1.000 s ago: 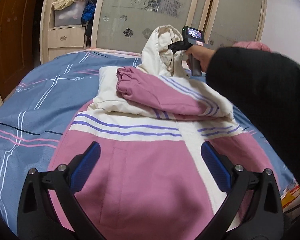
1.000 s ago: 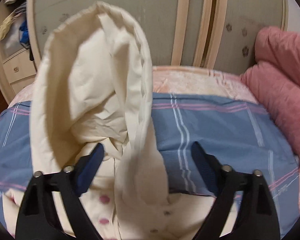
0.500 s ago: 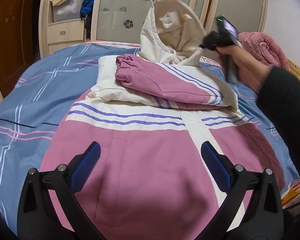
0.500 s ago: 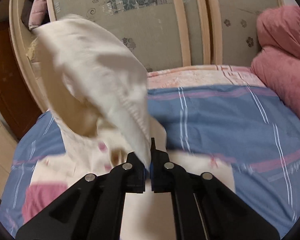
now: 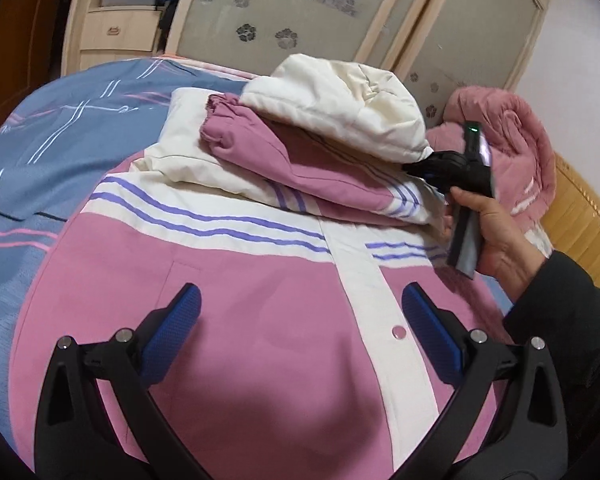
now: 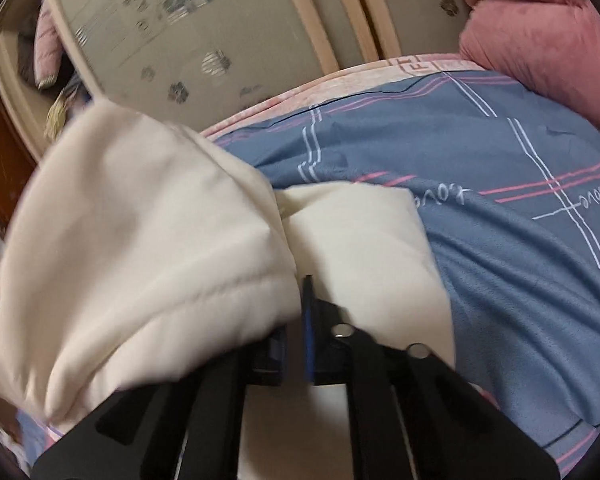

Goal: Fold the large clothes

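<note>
A pink and cream jacket [image 5: 236,300] with purple stripes lies flat on the bed, its sleeves [image 5: 300,168] folded across the chest. Its cream hood [image 5: 340,108] is folded down over the sleeves. My right gripper [image 5: 414,166] is shut on the hood's edge at the jacket's right side. In the right wrist view the hood [image 6: 140,240] fills the left, pinched in the right gripper [image 6: 296,312]. My left gripper [image 5: 300,308] is open and empty above the jacket's lower front.
The bed has a blue sheet [image 5: 40,152] with pink and white lines. A pink quilt [image 5: 516,148] is bunched at the right. A wardrobe [image 5: 340,12] with frosted doors and a shelf unit [image 5: 116,28] stand behind the bed.
My right gripper shut on the raised hood and pulled it forward and down, folding it over the sleeves. My left gripper stayed open above the jacket's lower front.
</note>
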`<action>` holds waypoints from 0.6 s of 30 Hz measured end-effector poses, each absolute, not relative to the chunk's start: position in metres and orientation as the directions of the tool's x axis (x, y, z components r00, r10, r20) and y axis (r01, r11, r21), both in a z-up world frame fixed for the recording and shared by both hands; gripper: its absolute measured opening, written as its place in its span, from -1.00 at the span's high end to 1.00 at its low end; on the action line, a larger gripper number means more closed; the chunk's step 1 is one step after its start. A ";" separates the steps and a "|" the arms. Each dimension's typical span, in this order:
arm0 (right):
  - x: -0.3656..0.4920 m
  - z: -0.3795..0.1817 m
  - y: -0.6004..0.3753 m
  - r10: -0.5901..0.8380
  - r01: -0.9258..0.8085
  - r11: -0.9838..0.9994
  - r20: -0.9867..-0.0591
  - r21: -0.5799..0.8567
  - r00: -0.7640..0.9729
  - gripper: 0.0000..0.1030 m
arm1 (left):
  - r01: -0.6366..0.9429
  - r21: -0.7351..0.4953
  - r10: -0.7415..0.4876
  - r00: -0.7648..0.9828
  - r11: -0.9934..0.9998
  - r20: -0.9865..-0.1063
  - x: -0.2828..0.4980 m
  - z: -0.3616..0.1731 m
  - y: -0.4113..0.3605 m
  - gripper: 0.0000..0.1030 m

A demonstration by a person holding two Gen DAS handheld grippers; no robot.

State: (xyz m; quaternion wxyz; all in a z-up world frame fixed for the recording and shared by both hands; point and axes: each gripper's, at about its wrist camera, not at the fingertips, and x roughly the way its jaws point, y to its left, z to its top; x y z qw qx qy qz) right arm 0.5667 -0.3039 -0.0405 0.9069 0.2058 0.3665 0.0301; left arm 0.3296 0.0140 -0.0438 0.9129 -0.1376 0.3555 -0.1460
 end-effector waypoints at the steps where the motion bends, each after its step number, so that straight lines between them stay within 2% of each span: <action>1: 0.564 -0.034 -0.307 0.208 0.100 0.908 -0.648 0.406 0.733 0.23 | 0.167 -0.350 -0.359 0.708 0.922 -0.607 0.331 -0.044 0.014 -0.96; 2: 0.557 -0.028 -0.311 0.202 0.107 0.905 -0.638 0.411 0.743 -0.42 | 0.165 -0.338 -0.349 0.713 0.927 -0.608 0.333 -0.044 0.013 -0.96; 4: 0.519 -0.014 -0.322 0.132 0.159 0.896 -0.589 0.415 0.797 -0.84 | 0.164 -0.334 -0.345 0.716 0.928 -0.607 0.335 -0.043 0.013 -0.96; 7: 0.457 -0.012 -0.332 0.181 0.135 0.849 -0.522 0.511 0.833 -0.90 | 0.163 -0.367 -0.364 0.724 0.916 -0.586 0.337 -0.041 0.016 -0.96; 12: 0.325 -0.033 -0.335 0.283 0.030 0.703 -0.318 0.710 0.905 -0.95 | 0.175 -0.497 -0.454 0.722 0.850 -0.522 0.335 -0.041 0.028 -0.96; 15: 0.300 -0.039 -0.330 0.414 -0.069 0.579 -0.220 0.813 0.883 -0.96 | 0.178 -0.590 -0.512 0.722 0.788 -0.466 0.331 -0.042 0.038 -0.96; 18: 0.301 -0.033 -0.324 0.474 -0.149 0.519 -0.139 0.842 0.870 -0.96 | 0.200 -0.696 -0.595 0.703 0.690 -0.389 0.336 -0.044 0.043 -0.96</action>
